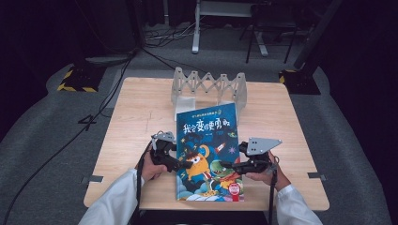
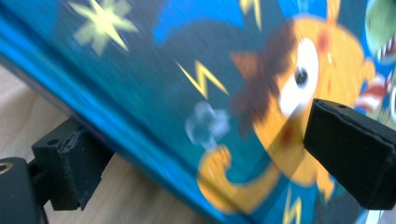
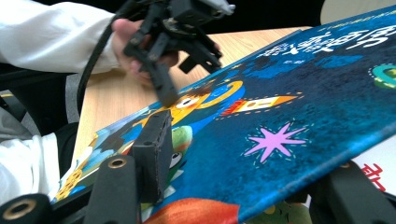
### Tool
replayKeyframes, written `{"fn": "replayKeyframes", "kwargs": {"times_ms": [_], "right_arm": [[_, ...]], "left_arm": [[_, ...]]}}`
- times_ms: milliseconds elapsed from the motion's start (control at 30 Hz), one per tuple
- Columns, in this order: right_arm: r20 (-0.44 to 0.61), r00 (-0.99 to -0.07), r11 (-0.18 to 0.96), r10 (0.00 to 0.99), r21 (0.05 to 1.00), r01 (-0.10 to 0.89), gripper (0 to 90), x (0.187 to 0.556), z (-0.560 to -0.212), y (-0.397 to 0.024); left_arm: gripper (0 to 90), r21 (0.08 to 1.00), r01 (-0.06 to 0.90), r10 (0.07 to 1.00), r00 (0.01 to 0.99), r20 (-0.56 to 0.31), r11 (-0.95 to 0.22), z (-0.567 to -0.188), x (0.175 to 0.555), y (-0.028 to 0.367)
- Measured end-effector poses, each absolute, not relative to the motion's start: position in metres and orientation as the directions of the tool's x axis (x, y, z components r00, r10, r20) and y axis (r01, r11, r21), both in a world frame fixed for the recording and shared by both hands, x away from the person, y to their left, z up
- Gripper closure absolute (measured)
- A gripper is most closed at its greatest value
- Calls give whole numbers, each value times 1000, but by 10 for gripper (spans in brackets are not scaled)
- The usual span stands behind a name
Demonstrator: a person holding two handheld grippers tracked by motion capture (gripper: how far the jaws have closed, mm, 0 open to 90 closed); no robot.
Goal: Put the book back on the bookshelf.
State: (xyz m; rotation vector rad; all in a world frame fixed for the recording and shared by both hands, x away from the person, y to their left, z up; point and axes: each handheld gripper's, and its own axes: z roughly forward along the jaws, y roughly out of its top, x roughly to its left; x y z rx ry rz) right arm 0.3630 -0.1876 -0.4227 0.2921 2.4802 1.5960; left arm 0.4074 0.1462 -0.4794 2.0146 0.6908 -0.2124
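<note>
Holding both grippers at a blue picture book (image 1: 209,150), you have it near the middle of the wooden surface (image 1: 136,122), cover up, its far edge close to a grey folding rack (image 1: 209,86) that stands toward the back. Your left gripper (image 1: 180,165) comes in from the book's left edge; in the left gripper view one jaw sits over the cover by the orange cartoon figure (image 2: 299,93) and the other sits below the book's edge next to the surface, so the jaws straddle the book with a visible gap, not clamped. Your right gripper (image 1: 230,166) comes in from the right edge; in the right gripper view one jaw lies on top of the cover and the other is under the raised cover edge, with a white page (image 3: 380,161) showing beneath. Whether that gripper actually pinches the cover, you cannot tell. Your left hand (image 3: 135,46) and white sleeve (image 3: 51,35) show beyond the book.
</note>
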Motion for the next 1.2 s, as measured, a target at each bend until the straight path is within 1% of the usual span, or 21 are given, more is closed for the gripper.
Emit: {"fn": "replayKeyframes", "kwargs": {"times_ms": [133,200,267,367,400,433,567,600,633,667,700,800,900,1200], "right_arm": [[-61,-966,407,252,912,49,470,361,-422,-187],[-57,-966,407,251,912,52,471,362,-422,-188],[-48,-969,402,242,914,55,485,363,-422,-191],[-44,-970,410,241,910,61,497,365,-422,-194],[-42,-970,417,240,907,64,509,366,-422,-197],[-42,-970,417,240,907,64,509,366,-422,-197],[-43,-969,414,242,908,63,524,367,-422,-201],[-43,-969,413,244,908,64,526,367,-421,-202],[-45,-969,416,242,907,62,528,367,-421,-203],[-41,-969,415,242,907,66,530,367,-421,-204],[-38,-969,416,242,907,68,530,368,-421,-204],[-32,-968,413,249,907,76,535,369,-422,-206],[-30,-961,411,273,907,88,538,370,-422,-208],[-7,-948,405,317,905,128,536,378,-423,-206]], "left_arm": [[54,747,545,361,832,-422,-381,-477,412,146],[72,756,538,359,835,-417,-372,-476,412,147],[126,773,525,353,842,-409,-356,-473,412,150],[221,817,480,356,860,-366,-318,-466,409,157],[296,832,465,356,865,-354,-304,-463,407,159],[296,843,450,357,870,-340,-295,-460,406,160],[361,867,399,368,886,-281,-300,-449,400,161],[361,873,386,360,892,-272,-299,-448,399,162],[378,879,374,344,900,-267,-295,-446,398,163],[418,887,358,320,910,-262,-292,-443,396,163],[446,893,339,323,916,-240,-296,-441,394,161],[455,902,299,334,923,-190,-312,-433,390,159],[495,913,259,345,928,-144,-315,-425,386,158],[510,921,224,378,921,-93,-319,-419,385,157]]}}
